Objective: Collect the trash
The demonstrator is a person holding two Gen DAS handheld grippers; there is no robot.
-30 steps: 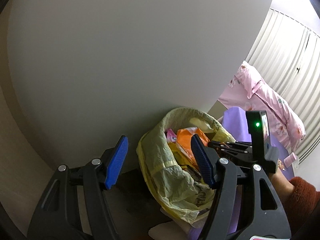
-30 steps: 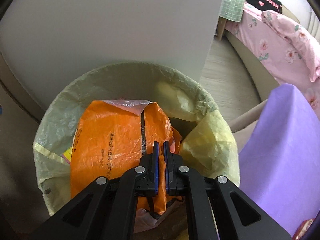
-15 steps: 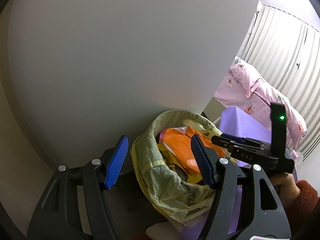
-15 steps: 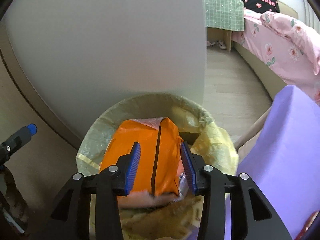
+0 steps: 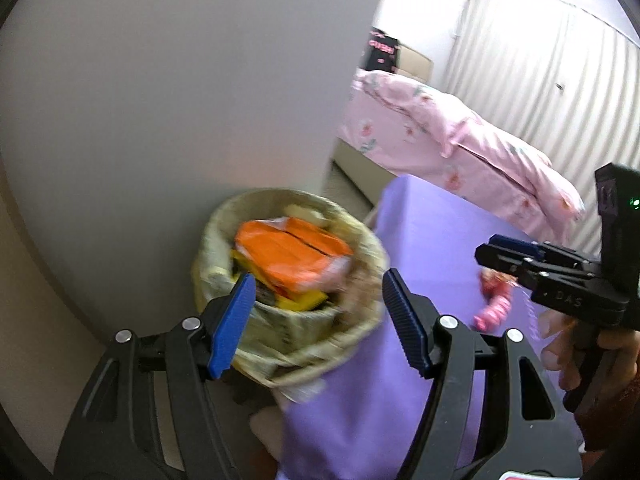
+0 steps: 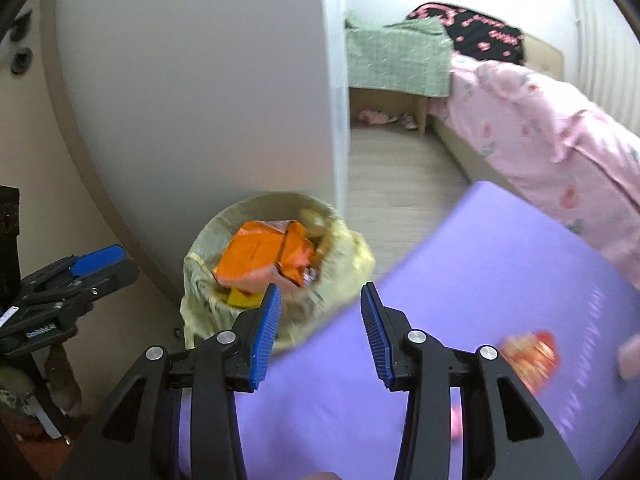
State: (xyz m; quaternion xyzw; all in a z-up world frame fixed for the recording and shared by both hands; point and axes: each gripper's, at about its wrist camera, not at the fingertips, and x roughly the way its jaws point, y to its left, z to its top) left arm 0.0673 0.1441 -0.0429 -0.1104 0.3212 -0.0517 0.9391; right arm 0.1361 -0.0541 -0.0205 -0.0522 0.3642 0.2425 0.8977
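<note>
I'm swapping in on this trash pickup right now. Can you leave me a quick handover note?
Right gripper: open and empty; its jaws have just been opening, nothing between them.
Left gripper: open, empty.
Orange wrapper: lying on top of the other rubbish in the yellow-lined bin by the wall, so that piece is done.
Left to do: a red wrapper still lies on the purple surface. The left wrist view shows a blurred pink-red item there, possibly the same piece.
</note>
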